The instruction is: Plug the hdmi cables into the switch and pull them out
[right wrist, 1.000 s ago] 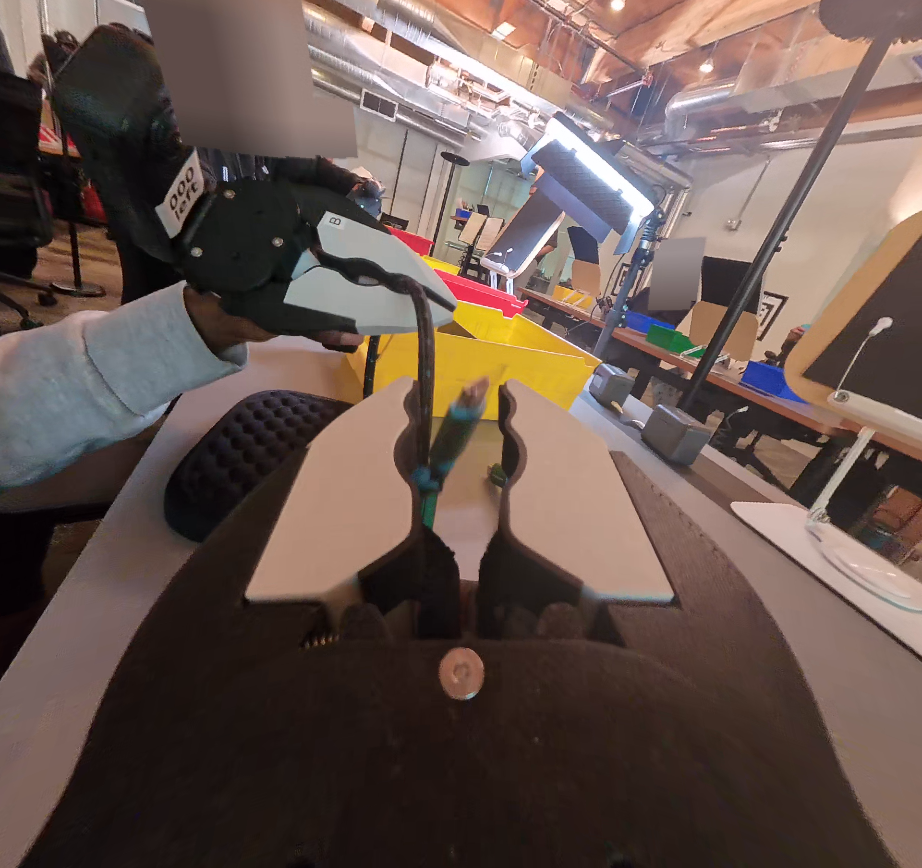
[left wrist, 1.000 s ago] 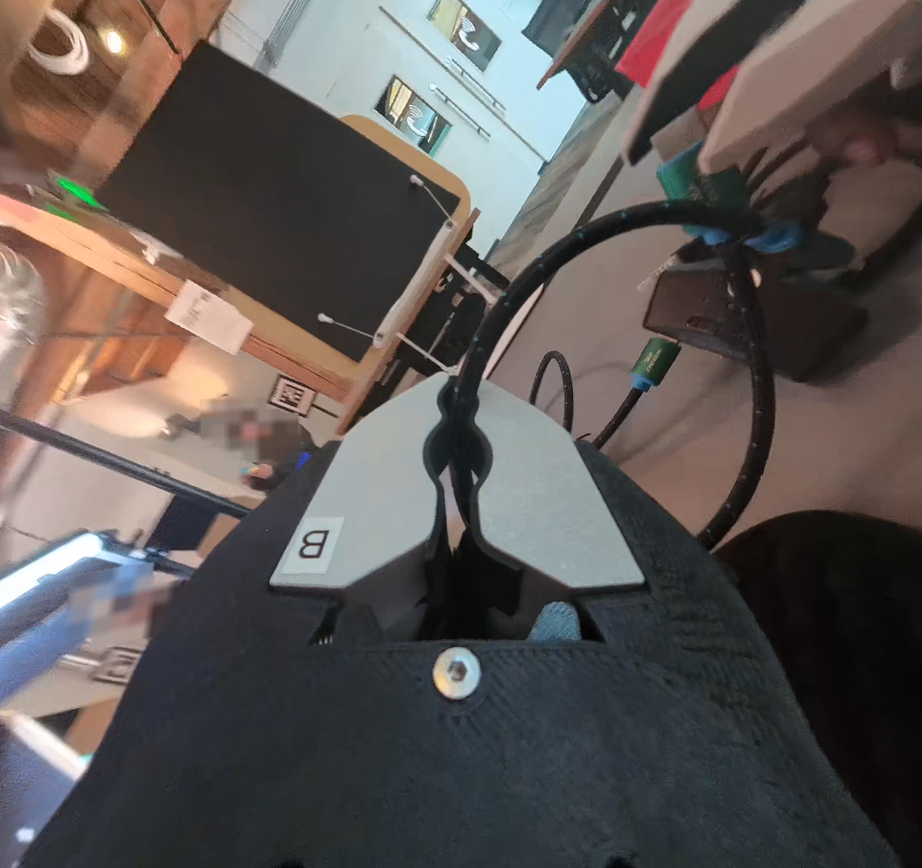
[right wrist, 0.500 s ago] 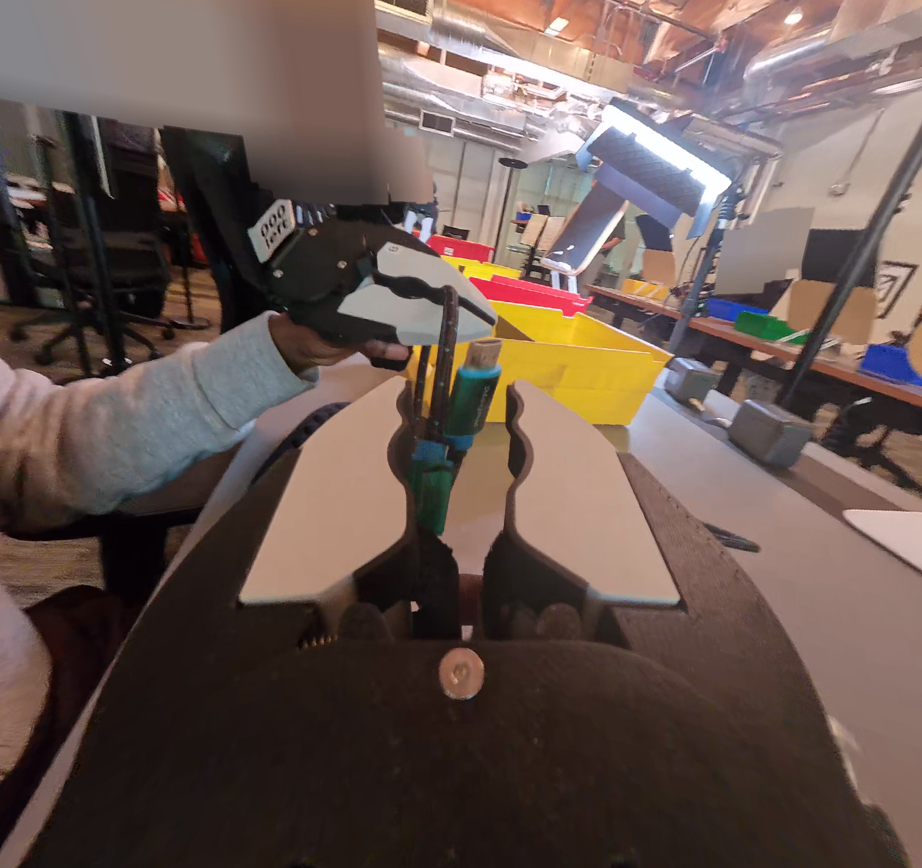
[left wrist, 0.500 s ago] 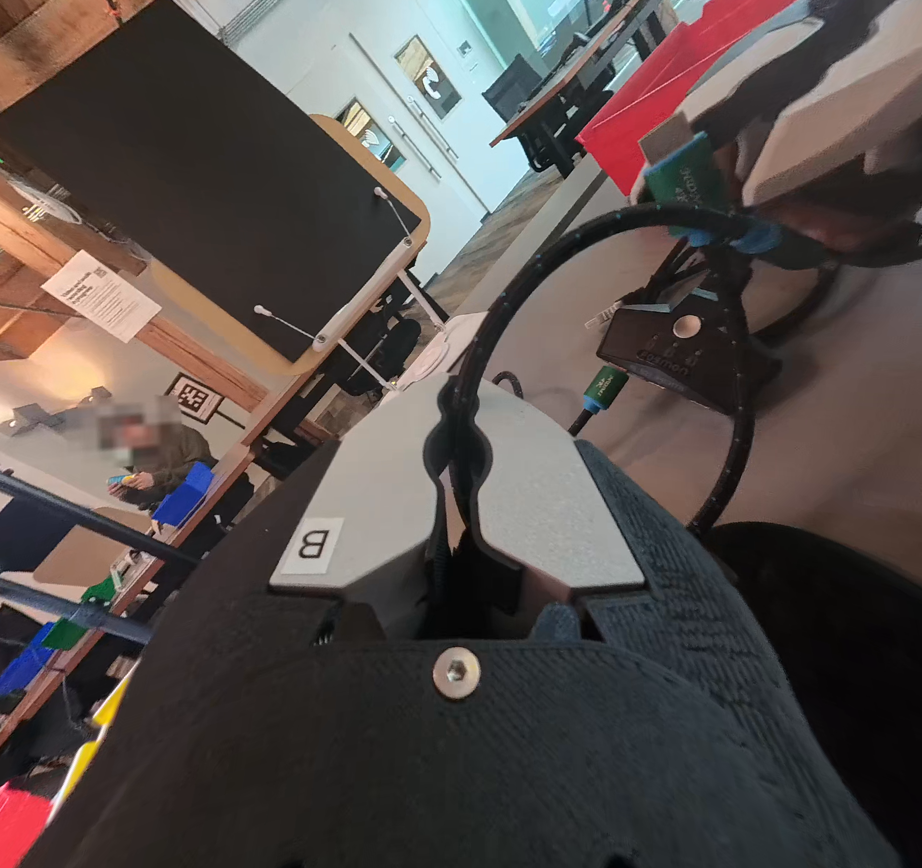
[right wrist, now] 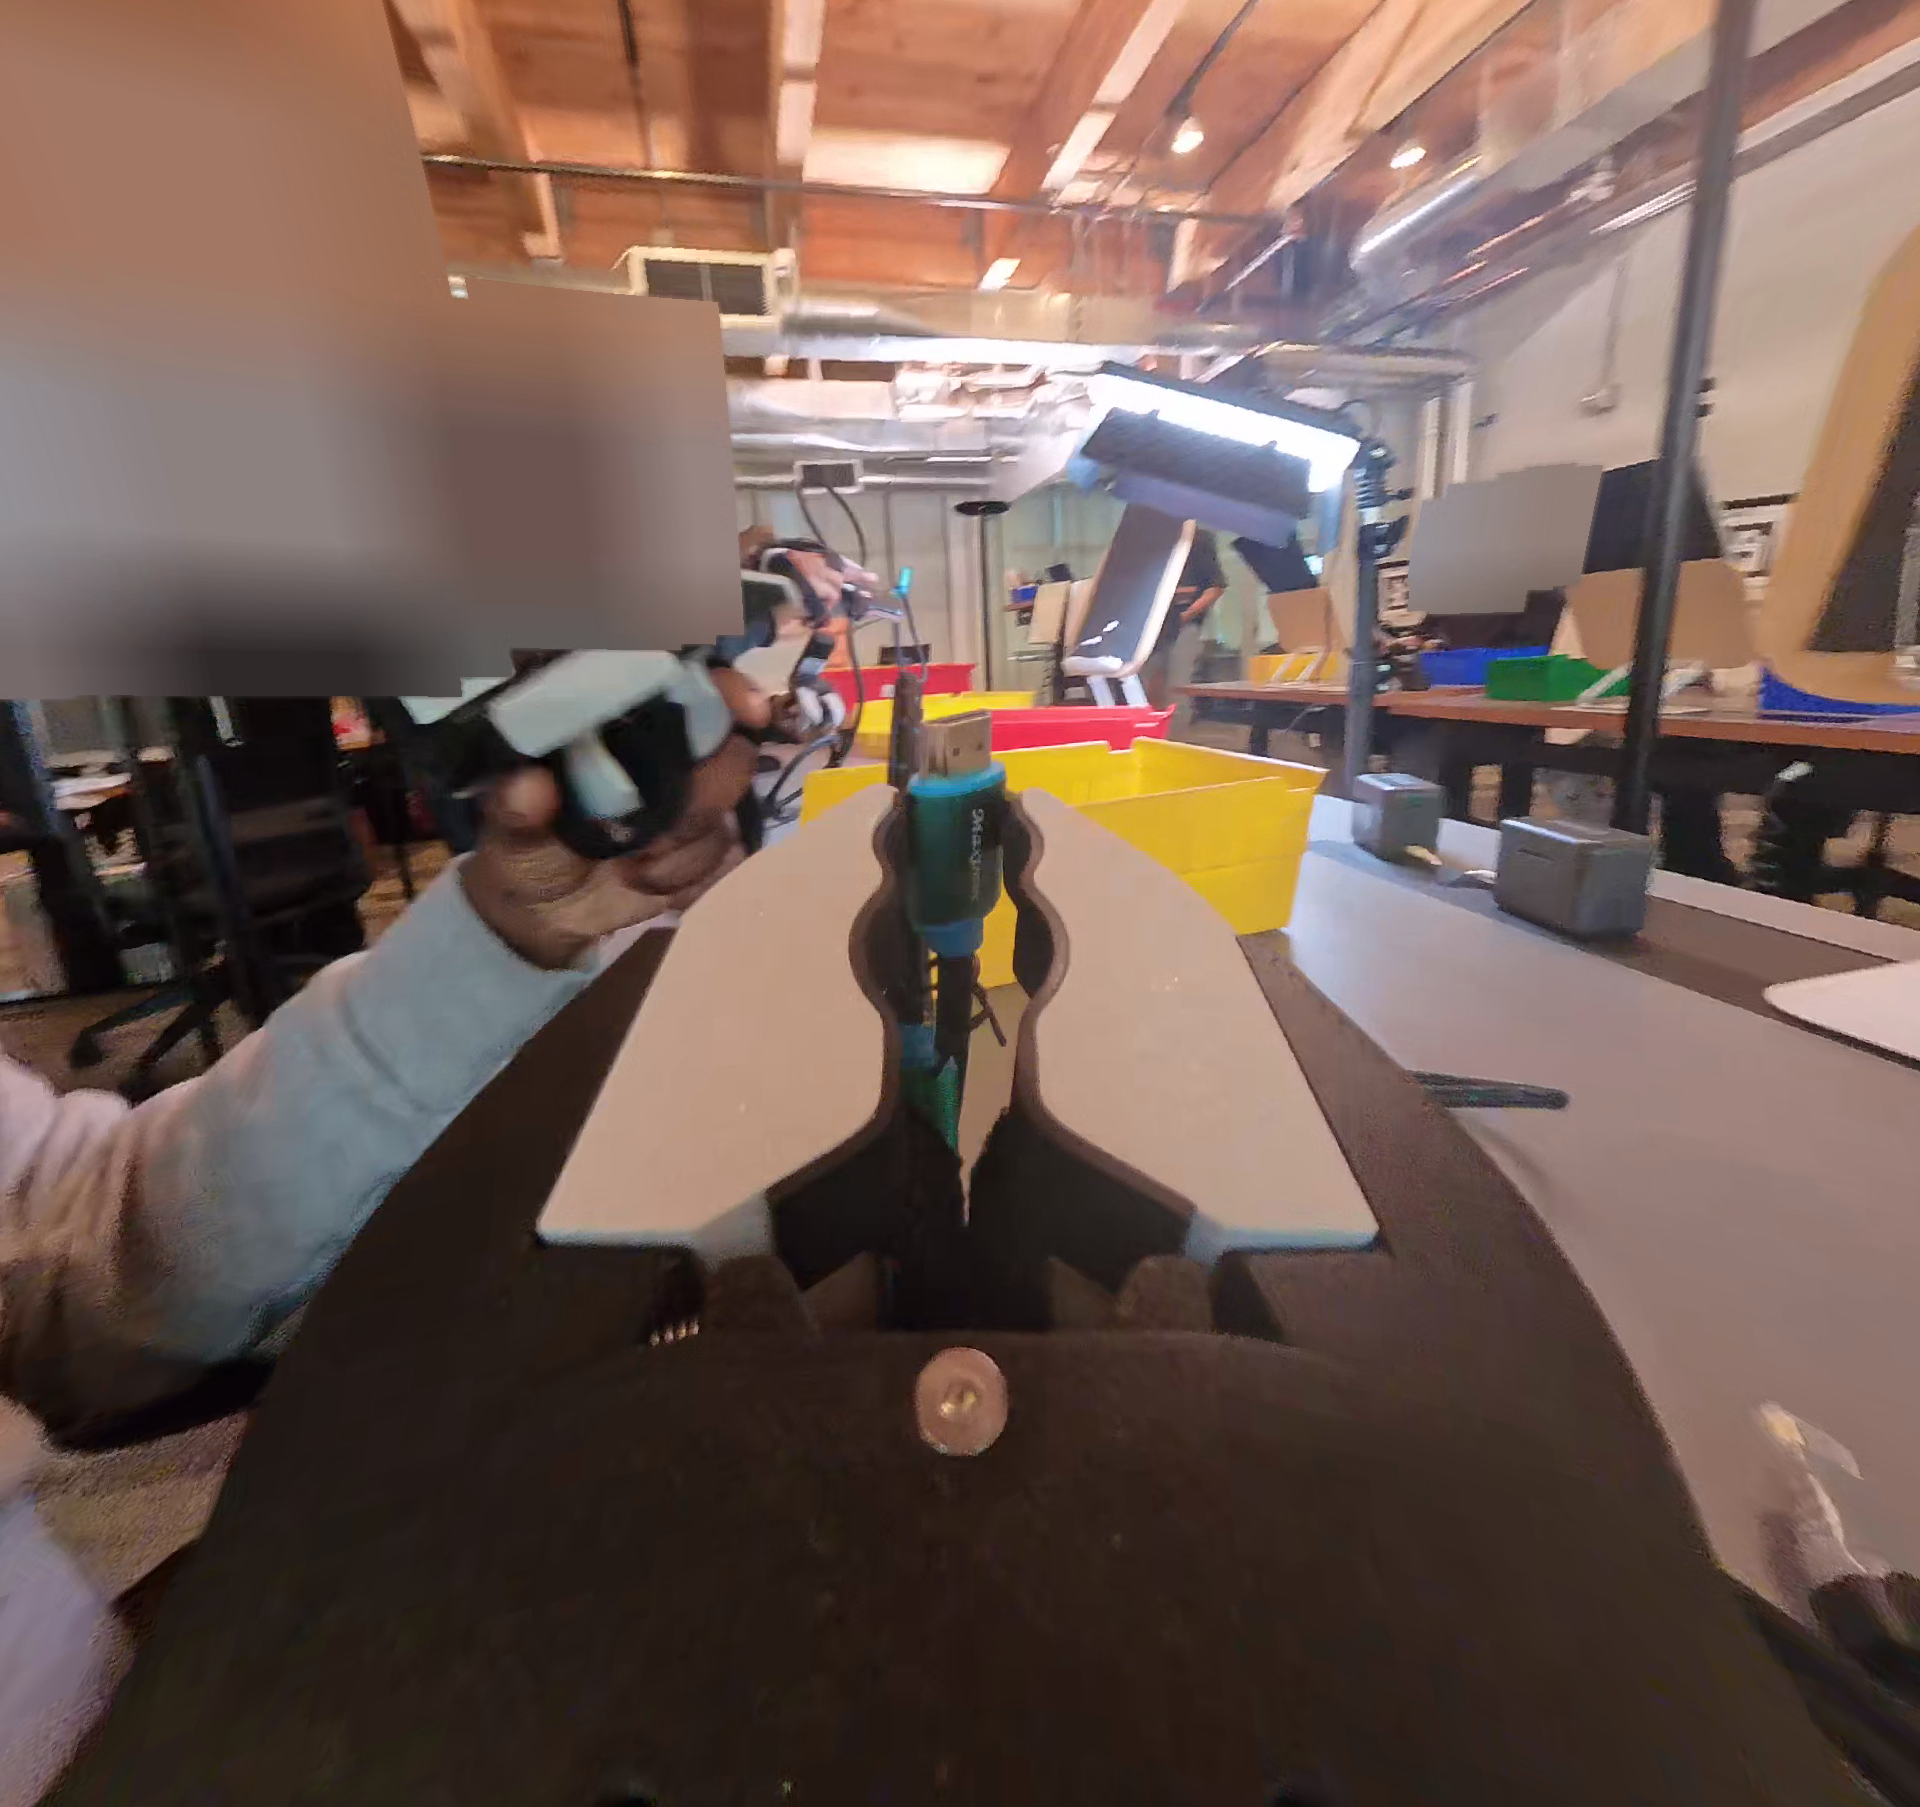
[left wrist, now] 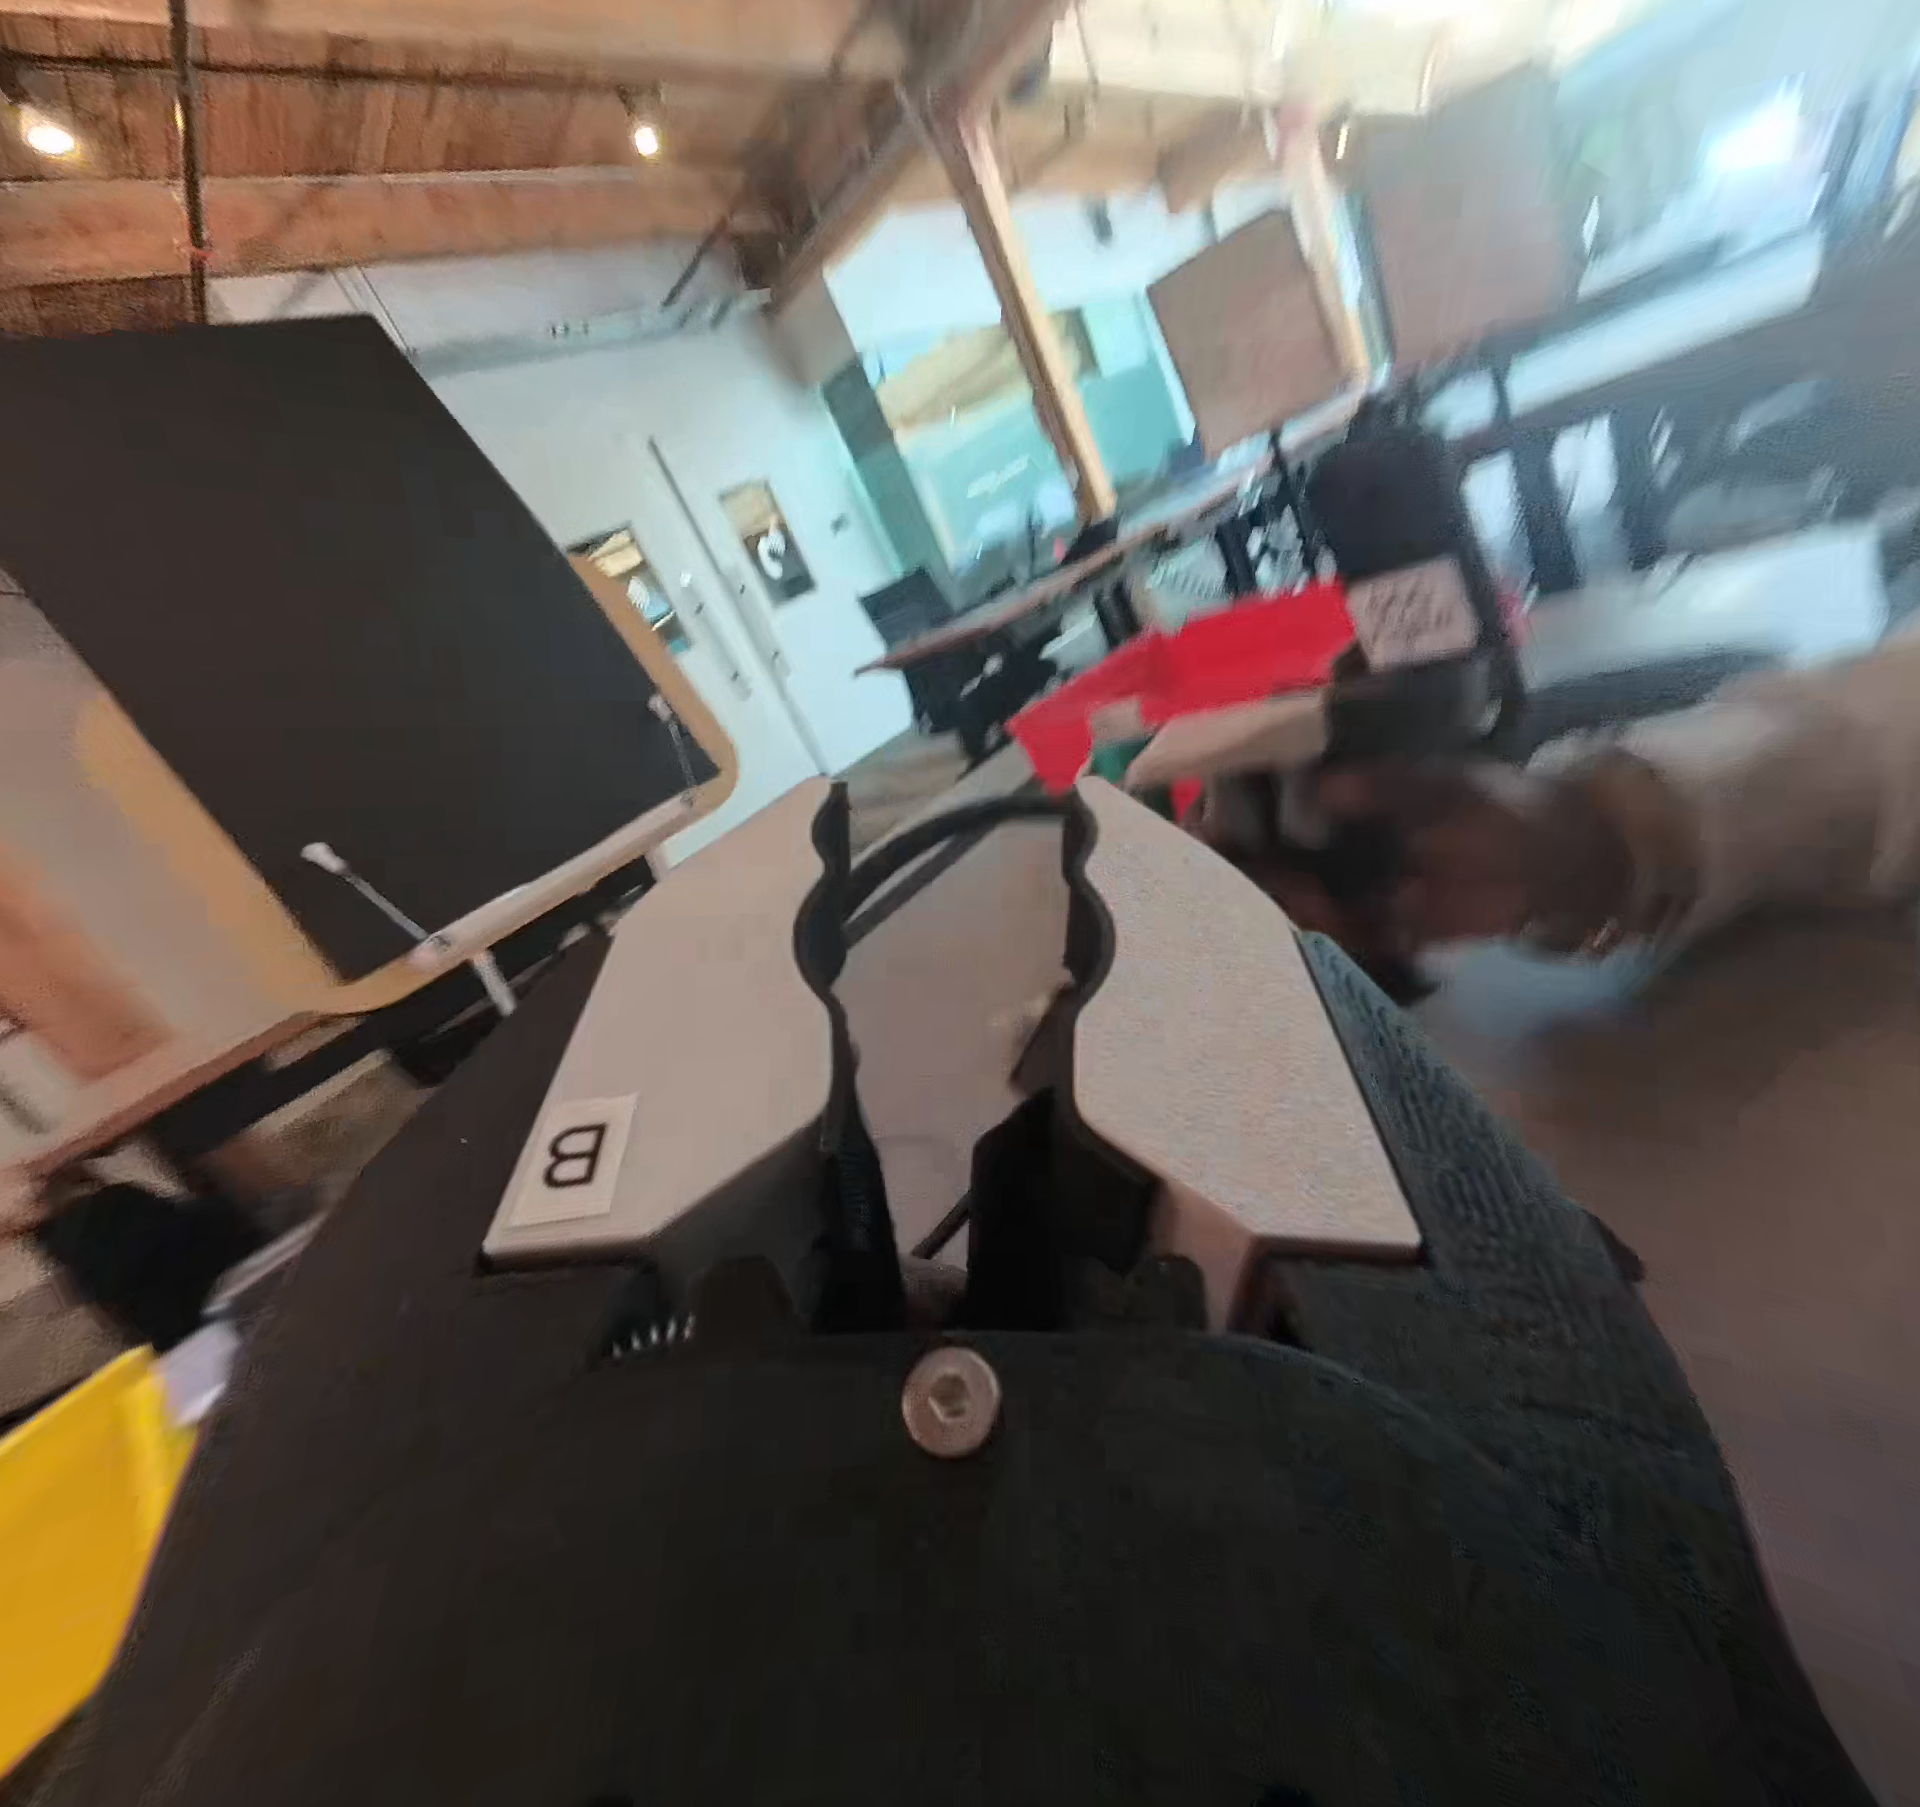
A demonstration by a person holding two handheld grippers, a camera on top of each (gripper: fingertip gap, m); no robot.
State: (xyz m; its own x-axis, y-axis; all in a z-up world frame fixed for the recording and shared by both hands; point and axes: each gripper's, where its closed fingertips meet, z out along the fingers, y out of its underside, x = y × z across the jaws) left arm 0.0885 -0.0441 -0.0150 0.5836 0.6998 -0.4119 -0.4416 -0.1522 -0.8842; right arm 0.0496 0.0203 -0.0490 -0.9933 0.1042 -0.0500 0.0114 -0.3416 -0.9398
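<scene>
My left claw (left wrist: 951, 827) lets go: half a second back its jaws pinched the black cable (left wrist: 935, 838), now they stand wide and empty, the cable only trailing ahead of the tips. My right claw (right wrist: 954, 801) clamps the green plug (right wrist: 951, 858), metal tip up and level. So the handover is done; plugging comes next, I judge. The switch isn't in sight. The table (right wrist: 1621, 1165) lies bare to my right, the yellow bin (right wrist: 1174, 822) crowding its far edge.

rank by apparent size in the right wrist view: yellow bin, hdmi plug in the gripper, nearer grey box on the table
1. yellow bin
2. hdmi plug, much nearer the camera, so inflated
3. grey box; looks close to the plug in size, so this order is unsure
</scene>
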